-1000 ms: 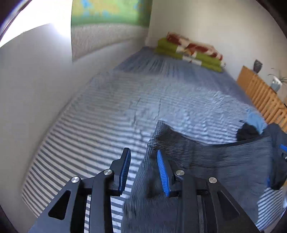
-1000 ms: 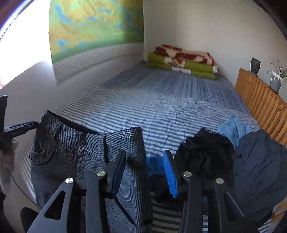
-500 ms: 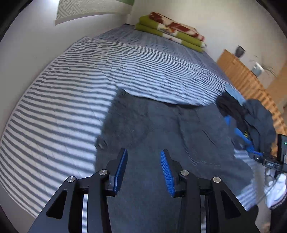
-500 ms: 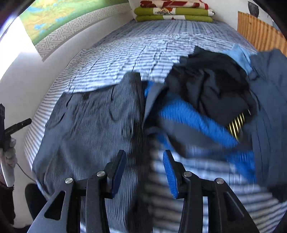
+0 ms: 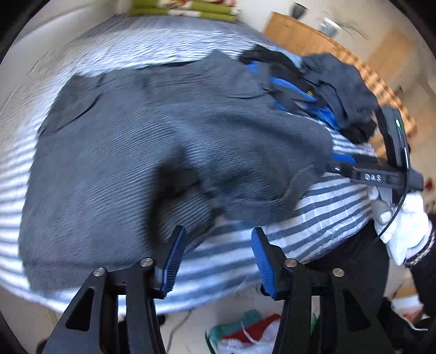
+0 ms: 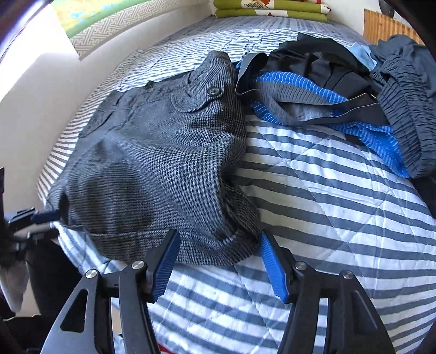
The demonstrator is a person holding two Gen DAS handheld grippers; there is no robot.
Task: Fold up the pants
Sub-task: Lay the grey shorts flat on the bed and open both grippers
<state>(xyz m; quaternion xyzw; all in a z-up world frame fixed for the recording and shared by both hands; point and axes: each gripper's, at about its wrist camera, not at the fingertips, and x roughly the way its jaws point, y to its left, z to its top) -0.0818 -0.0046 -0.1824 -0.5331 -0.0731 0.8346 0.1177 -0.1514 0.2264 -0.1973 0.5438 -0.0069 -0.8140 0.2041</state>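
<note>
Grey checked pants (image 5: 163,136) lie spread on the striped bed cover (image 5: 327,207), waistband and button (image 6: 214,91) at the far side. My left gripper (image 5: 216,239) hovers over the near bed edge beside the pants' hem. Its jaws are opening and only bed cover shows between them. My right gripper (image 6: 219,245) is low over the pants (image 6: 163,152). Its jaws are opening too, with the crumpled hem between the pads, which do not press on it. In the left wrist view the right gripper (image 5: 338,163) reaches in from the right, held by a white-gloved hand (image 5: 408,226).
A heap of blue, black and dark grey clothes (image 6: 340,89) lies right of the pants. Folded green blankets (image 6: 272,11) sit at the bed's far end. A wooden rail (image 5: 313,35) runs along the right. A bag (image 5: 245,335) lies on the floor below the bed edge.
Both grippers have swung down towards the near edge of the bed and their jaws have widened. The pants now fill the lower part of both views.
</note>
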